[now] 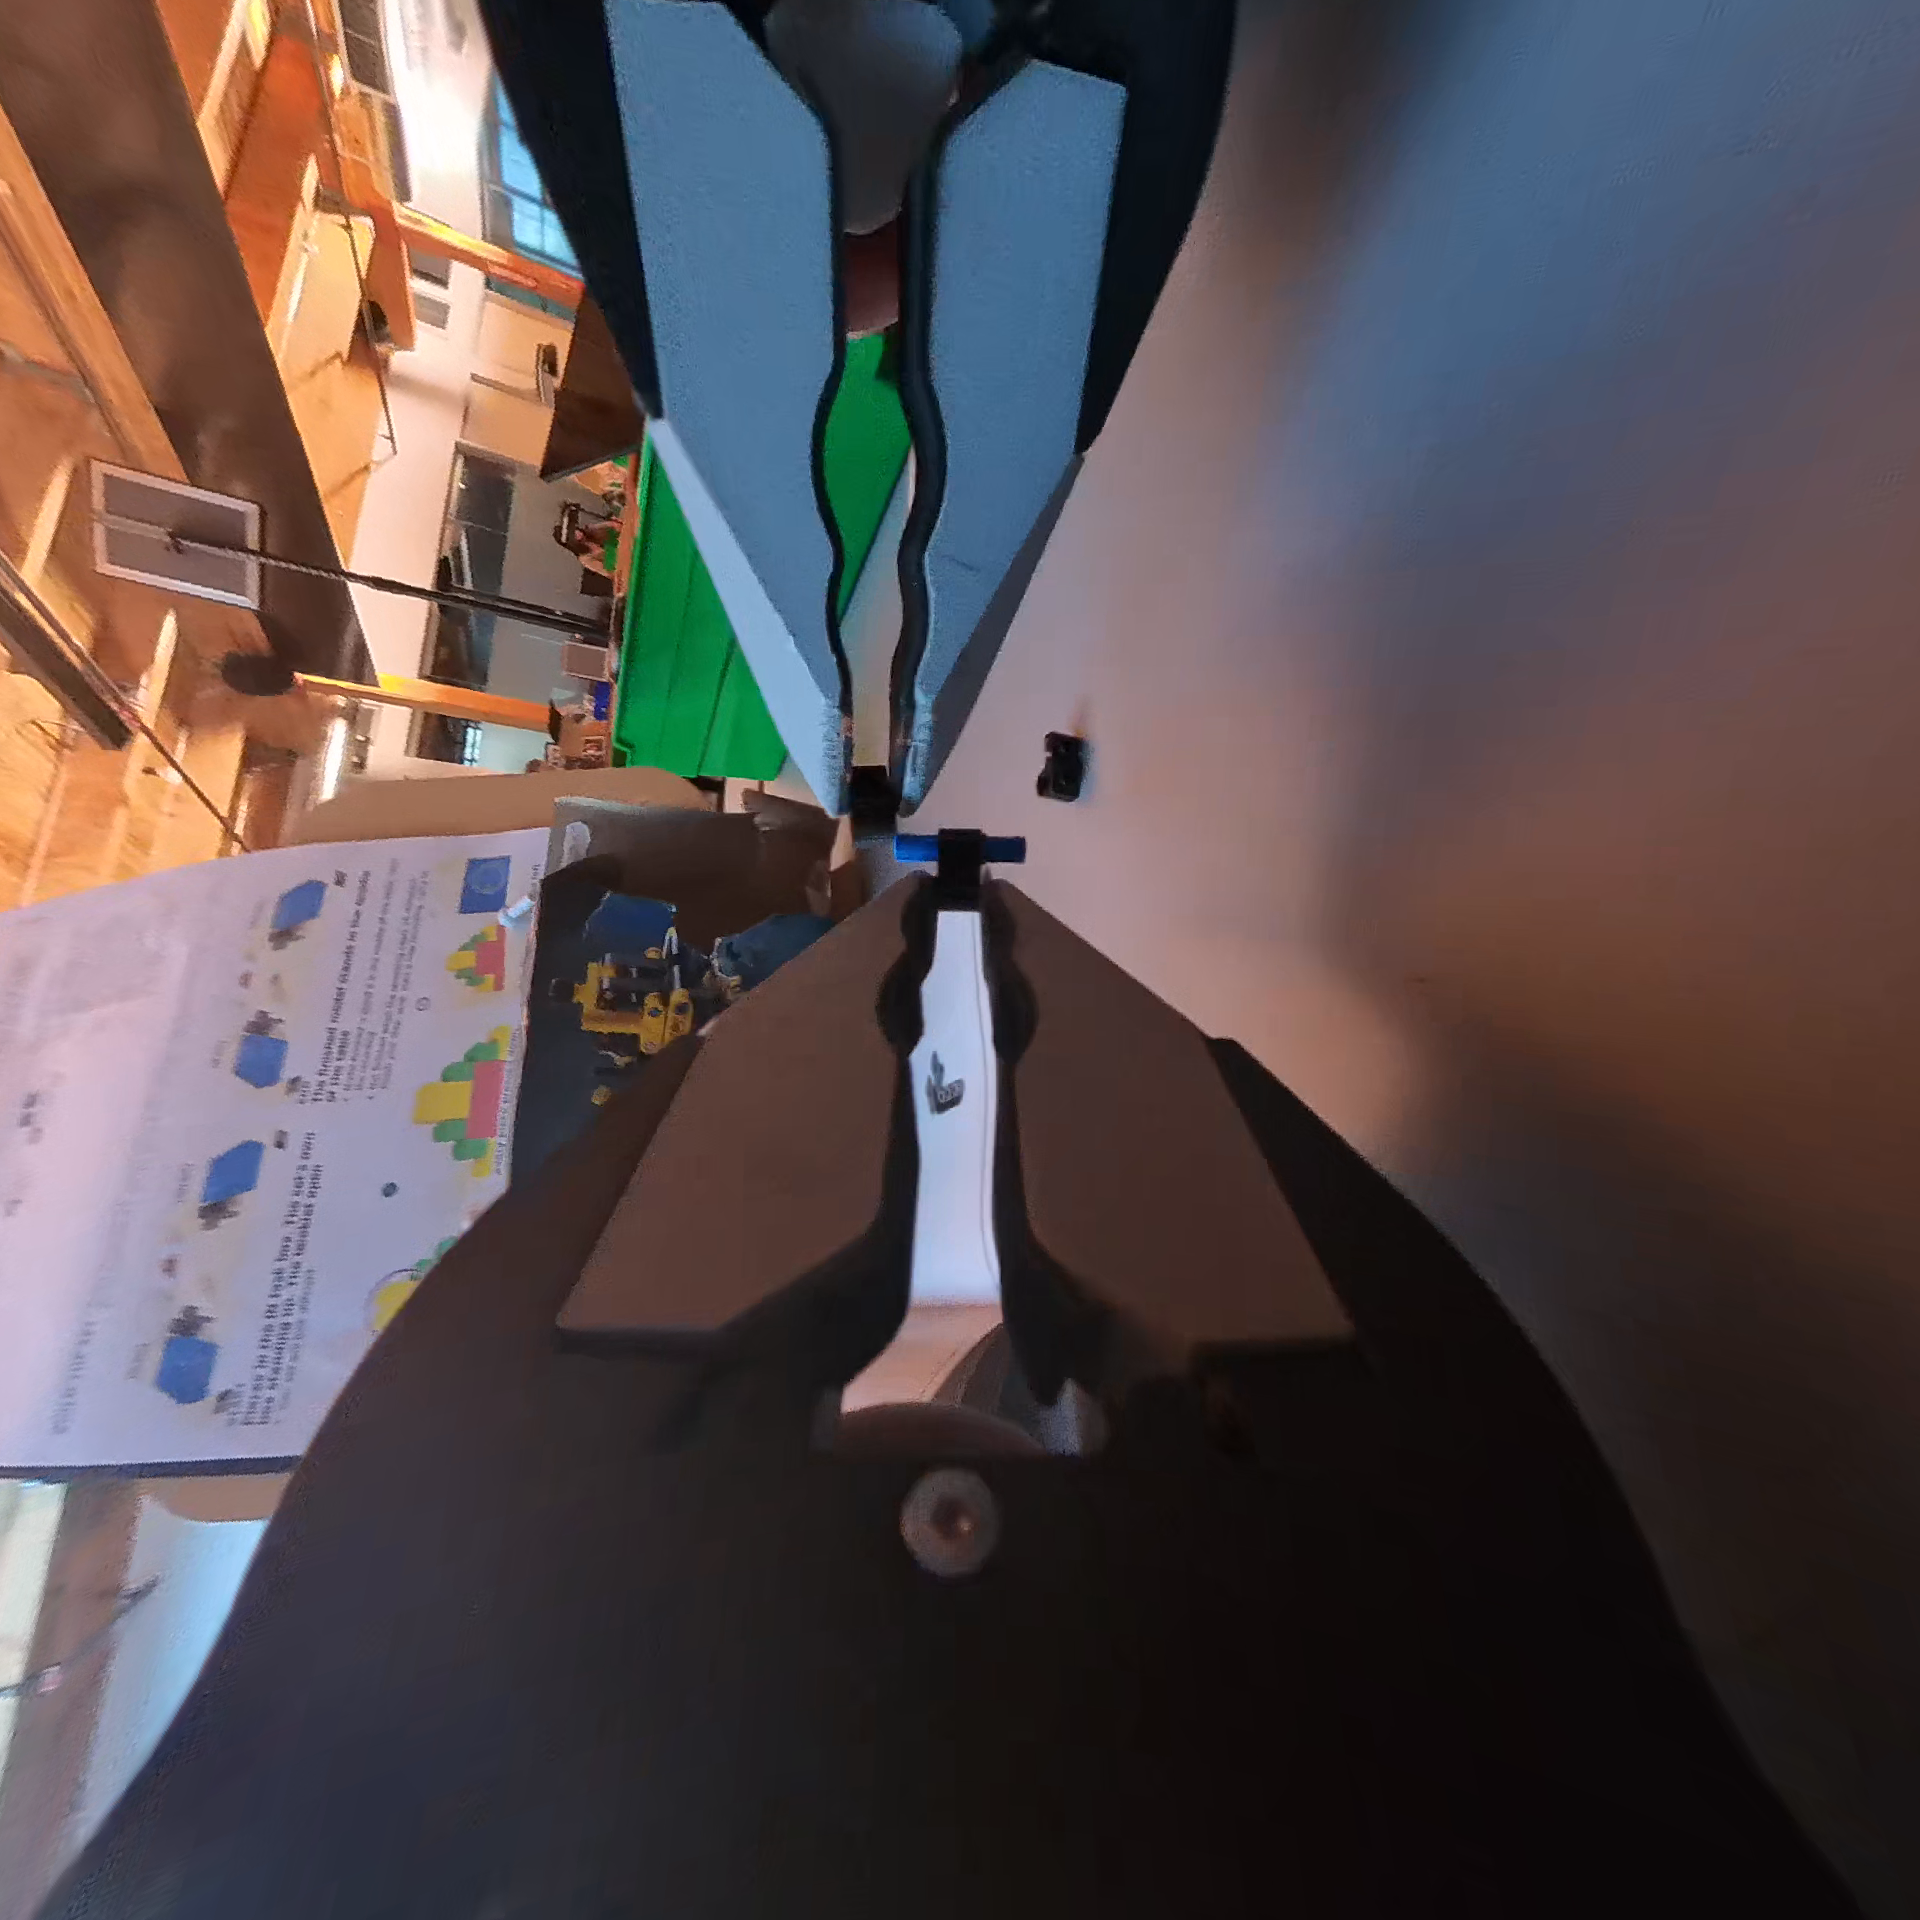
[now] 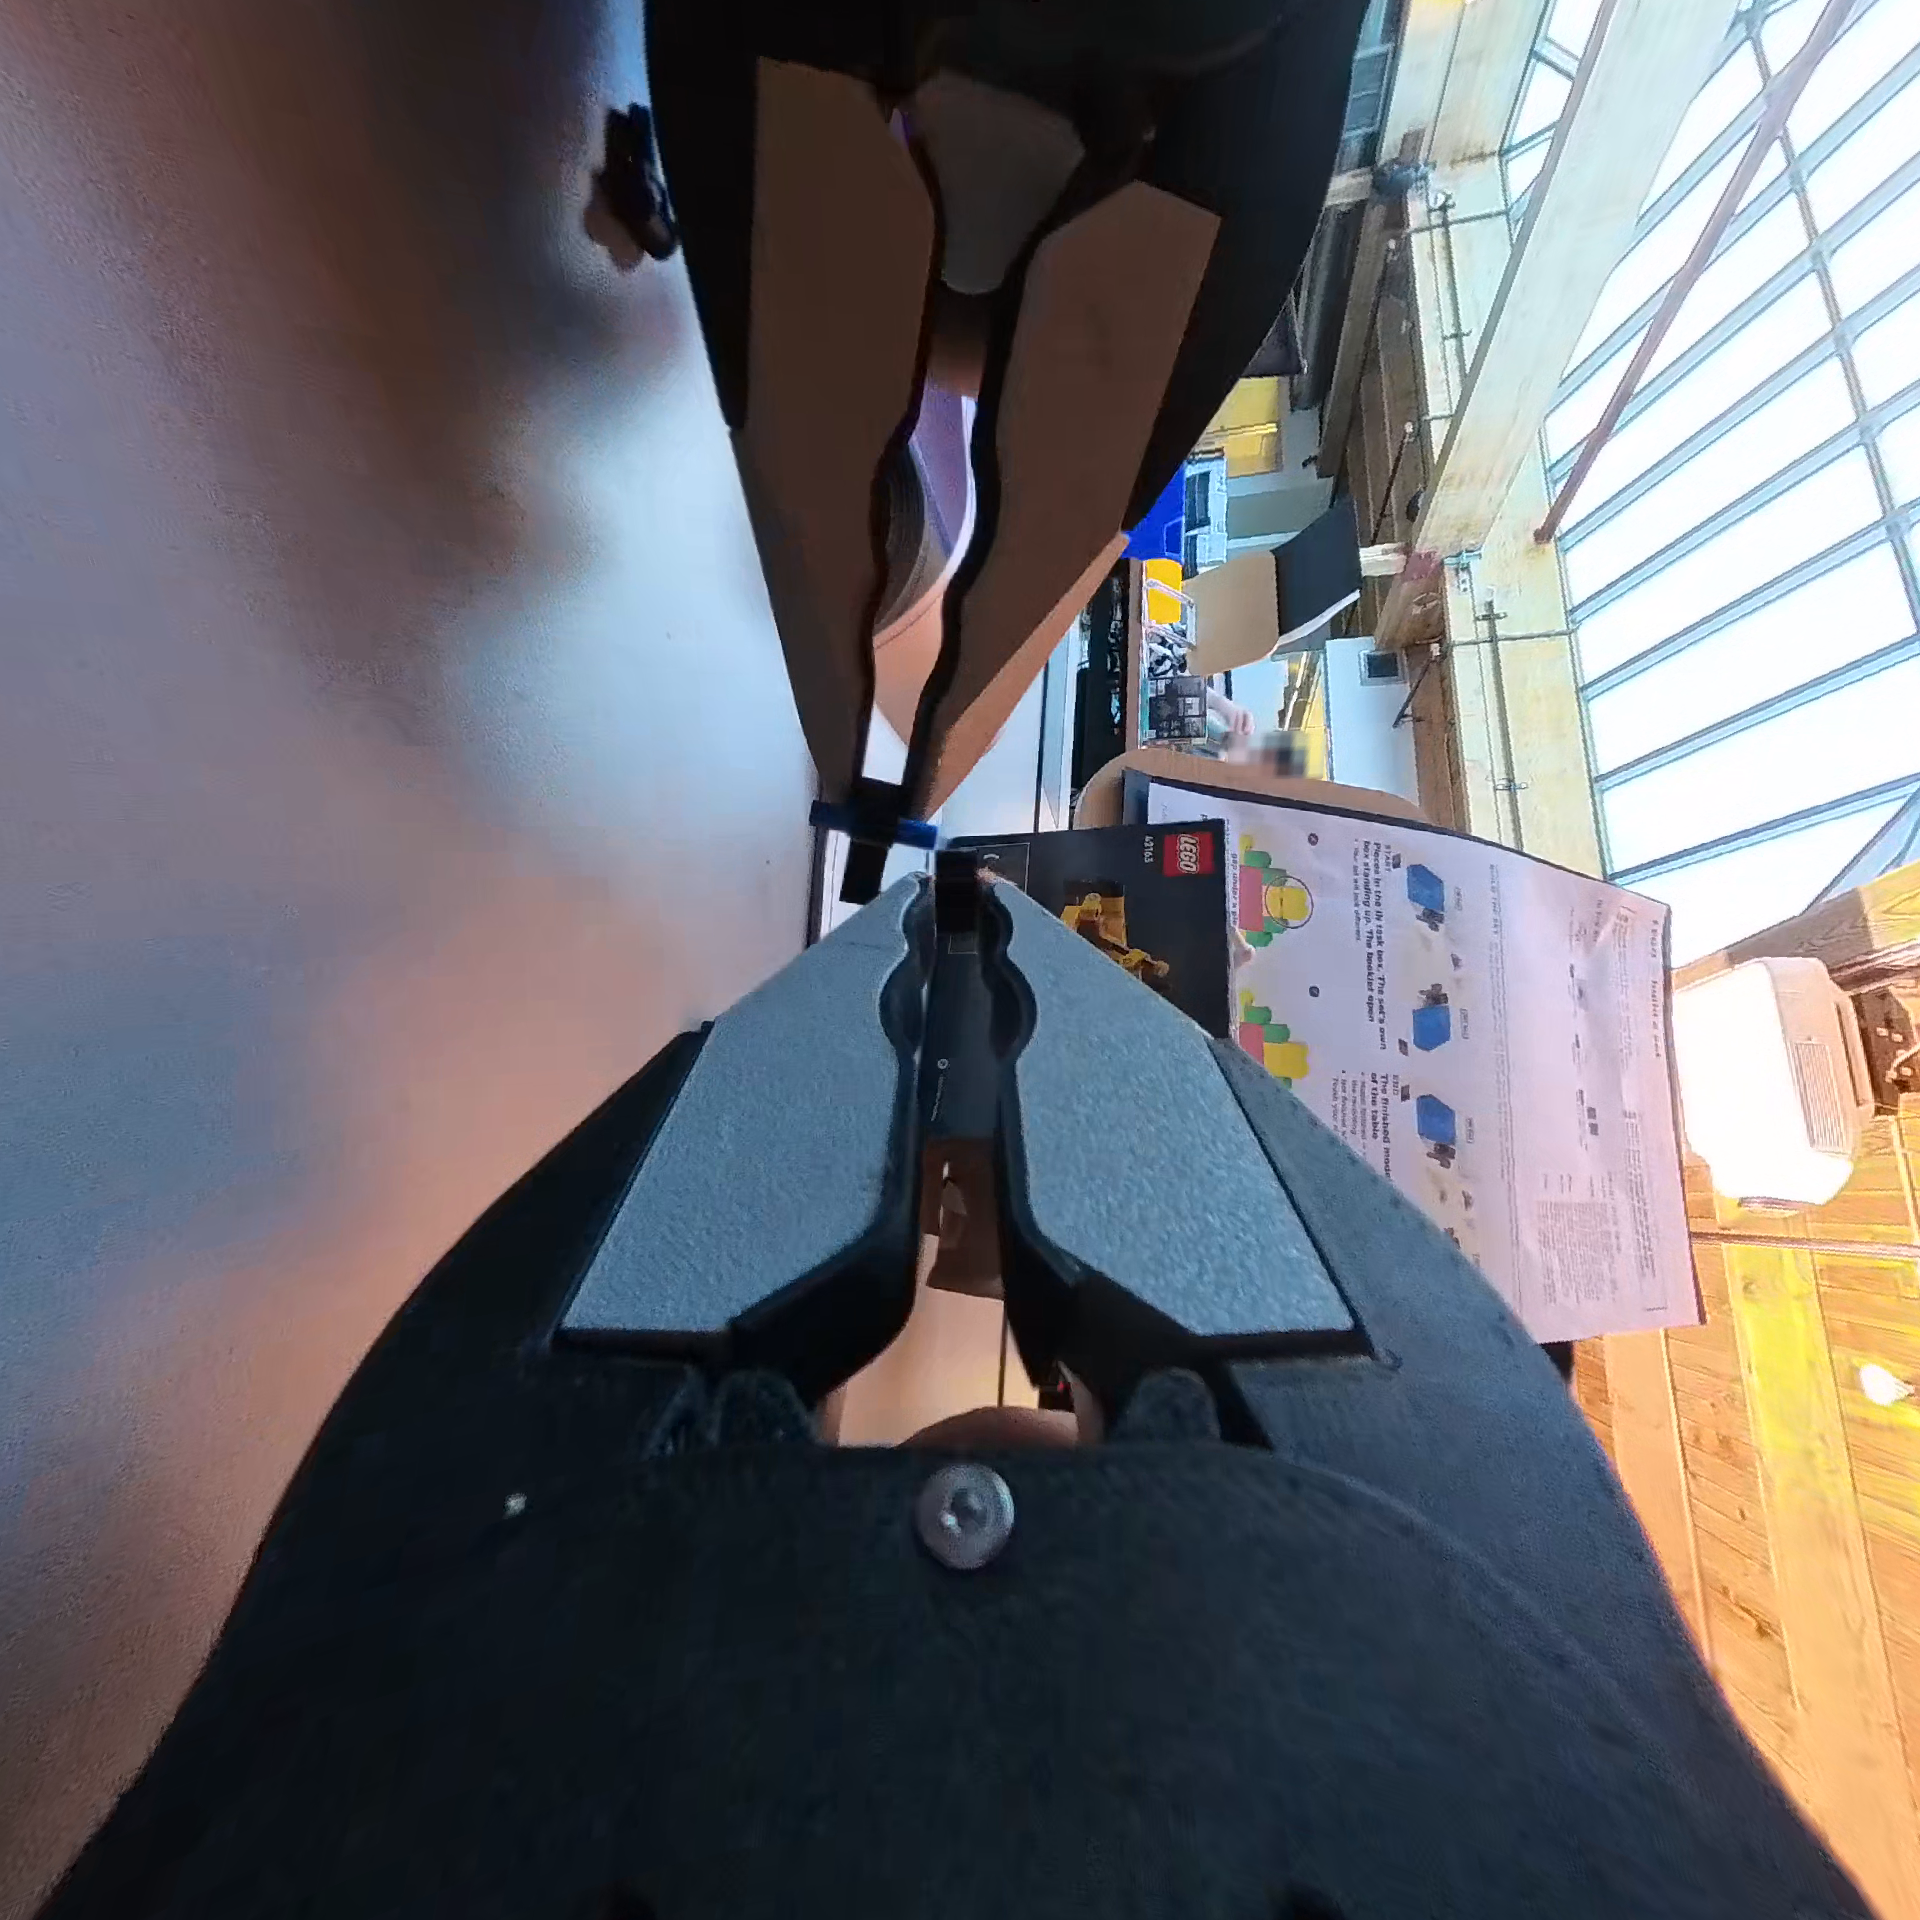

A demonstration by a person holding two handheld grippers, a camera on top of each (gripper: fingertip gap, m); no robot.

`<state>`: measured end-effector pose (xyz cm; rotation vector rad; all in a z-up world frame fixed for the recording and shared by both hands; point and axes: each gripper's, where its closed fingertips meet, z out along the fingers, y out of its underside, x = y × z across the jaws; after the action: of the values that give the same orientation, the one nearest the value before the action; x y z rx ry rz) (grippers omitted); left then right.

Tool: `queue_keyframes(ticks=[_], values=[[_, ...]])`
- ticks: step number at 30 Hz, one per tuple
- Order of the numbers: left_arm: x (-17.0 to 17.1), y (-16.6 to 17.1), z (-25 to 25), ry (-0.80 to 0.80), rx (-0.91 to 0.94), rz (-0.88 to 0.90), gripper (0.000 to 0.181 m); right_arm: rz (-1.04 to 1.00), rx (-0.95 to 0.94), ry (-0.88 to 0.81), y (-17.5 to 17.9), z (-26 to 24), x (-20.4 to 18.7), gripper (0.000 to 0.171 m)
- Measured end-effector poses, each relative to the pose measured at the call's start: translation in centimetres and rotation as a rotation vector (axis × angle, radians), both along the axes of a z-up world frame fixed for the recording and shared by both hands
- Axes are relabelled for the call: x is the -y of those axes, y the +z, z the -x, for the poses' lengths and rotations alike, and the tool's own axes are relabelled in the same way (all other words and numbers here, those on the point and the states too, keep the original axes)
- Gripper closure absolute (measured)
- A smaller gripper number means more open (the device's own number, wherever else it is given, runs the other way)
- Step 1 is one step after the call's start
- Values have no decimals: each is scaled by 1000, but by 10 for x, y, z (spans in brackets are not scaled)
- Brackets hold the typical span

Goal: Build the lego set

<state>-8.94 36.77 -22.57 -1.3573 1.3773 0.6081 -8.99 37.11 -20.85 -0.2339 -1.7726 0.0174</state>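
Note:
My left gripper (image 1: 954,885), with brown pads, is shut on a small black piece (image 1: 958,854) that has a blue pin (image 1: 1003,848) through it crosswise. My right gripper (image 2: 954,885), with grey pads, is shut on another small black piece (image 2: 954,868). The two grippers meet tip to tip above the white table (image 1: 1455,623), and the held pieces are almost touching. The right gripper (image 1: 875,795) comes in from the top of the left wrist view. The left gripper (image 2: 885,792) with the blue pin (image 2: 914,829) comes in from the top of the right wrist view.
A loose black piece (image 1: 1062,767) lies on the table near the tips; it also shows in the right wrist view (image 2: 634,187). Another small piece (image 1: 943,1086) lies between my left fingers' view. The dark set box (image 2: 1122,914) and a printed instruction sheet (image 2: 1455,1039) stand beyond. A green bin (image 1: 707,623) is farther off.

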Motion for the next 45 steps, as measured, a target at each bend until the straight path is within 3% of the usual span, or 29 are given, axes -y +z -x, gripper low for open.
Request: queue_keyframes(ticks=[8,19,27,32,42,45], values=[[-1,-2,0,10,-48,-17,176,55,14,10,-2,1,2,167],[-5,4,6,13,276,123,176,347,48,17,0,0,-12,167],[-5,2,10,24,258,127,176,615,273,29,-33,-5,-12,166],[-8,5,22,67,288,133,176,818,452,-17,-50,-10,-9,148],[-7,-5,22,71,260,177,176,929,505,-111,-52,-21,-36,155],[-5,-7,19,61,259,188,176,930,533,-133,-60,-20,-36,169]])
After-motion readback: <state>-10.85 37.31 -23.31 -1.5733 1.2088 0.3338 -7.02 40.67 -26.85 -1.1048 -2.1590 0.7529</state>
